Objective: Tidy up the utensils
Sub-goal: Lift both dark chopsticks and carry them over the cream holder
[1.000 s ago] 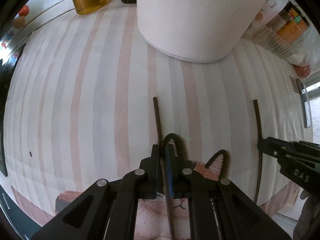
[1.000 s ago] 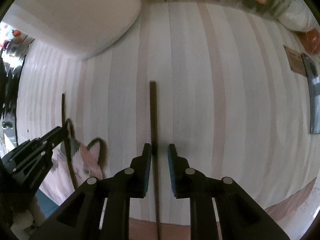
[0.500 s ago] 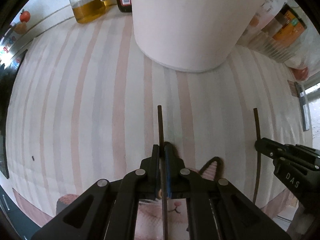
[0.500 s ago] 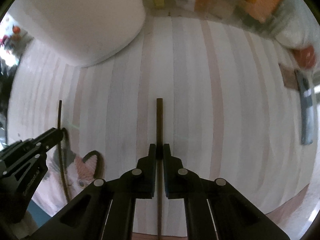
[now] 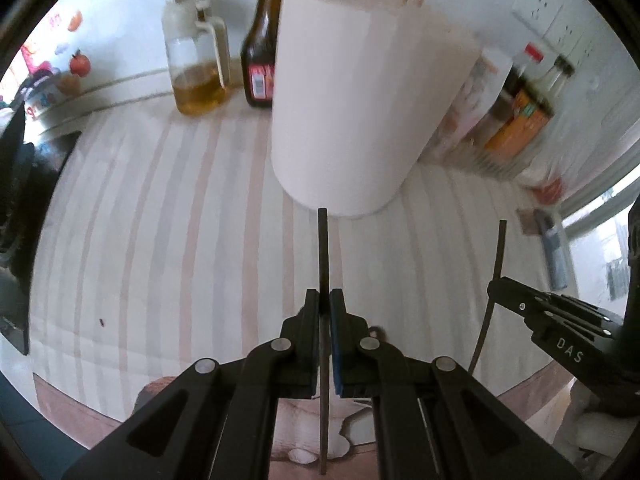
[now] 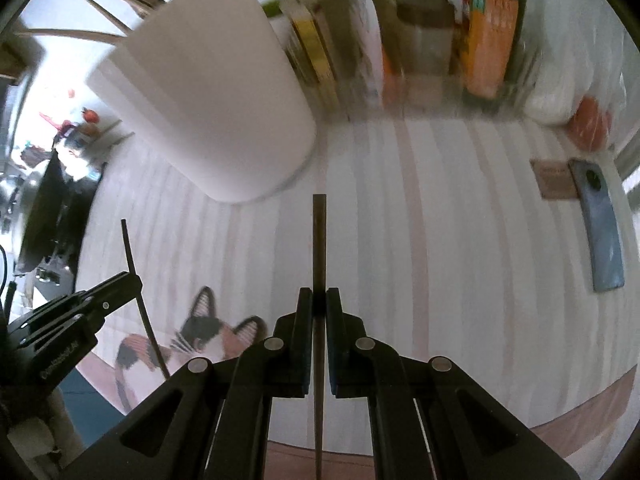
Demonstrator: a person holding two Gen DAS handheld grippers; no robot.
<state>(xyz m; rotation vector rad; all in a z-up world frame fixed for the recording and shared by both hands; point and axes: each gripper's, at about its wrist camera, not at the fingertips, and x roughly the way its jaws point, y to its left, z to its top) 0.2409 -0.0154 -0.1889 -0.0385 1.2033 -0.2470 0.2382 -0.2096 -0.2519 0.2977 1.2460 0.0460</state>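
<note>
On the bench (image 5: 140, 208), which wears a striped cloth, the biggest thing is a tall white holder (image 5: 360, 112) that stands in front of me with light sticks poking out of its top. Behind it, by the wall, I see an oil jug (image 5: 198, 68) and a dark bottle (image 5: 262, 52). Off to my right lies a blue phone (image 6: 600, 232), flat on the cloth. Near the bench edge the cloth has a cat picture (image 6: 196, 340).

My left tongs (image 5: 325, 300) are squeezed tight on a dark chopstick (image 5: 323, 256). It is lifted off the cloth, and its end points up at the bottom of the holder. My right tongs (image 6: 319, 298) are squeezed tight on a second dark chopstick (image 6: 319, 248), lifted too, with its end near the holder's right side. The two sticks are held side by side, well apart.
</note>
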